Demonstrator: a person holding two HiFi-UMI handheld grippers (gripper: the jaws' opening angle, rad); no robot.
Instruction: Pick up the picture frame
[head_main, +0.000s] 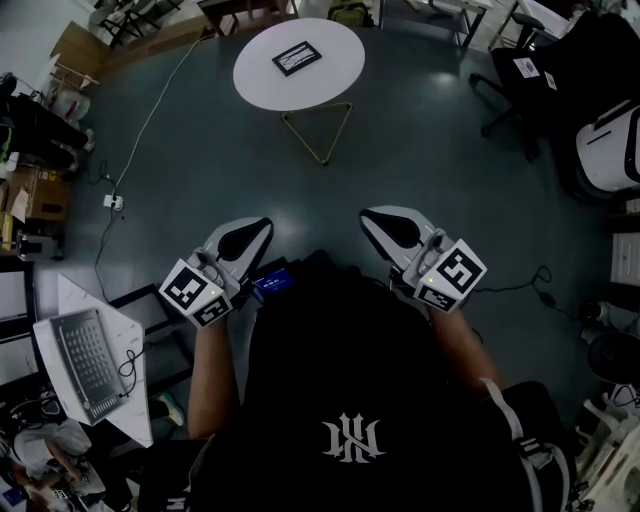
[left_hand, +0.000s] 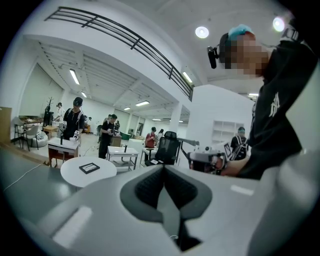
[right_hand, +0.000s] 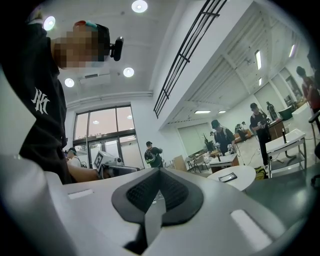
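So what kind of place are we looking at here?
Most likely an open-plan lab or workshop: a round white table holding a picture frame, an office chair, and other people standing at worktables.

Head view is dim and underexposed, the dark floor (head_main: 200, 150) broken by a bright white counter (head_main: 330, 80) at 12 o'clock. Gripper views are bright under round ceiling lights (left_hand: 202, 32), fisheye-curved, black-vignetted at corners, foreground soft.

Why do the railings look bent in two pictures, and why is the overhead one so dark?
Left and right gripper views: wide-angle lenses bend the railing; lamps glare. Head view: dim, dark corners, yet the picture frame on the table is sharp.
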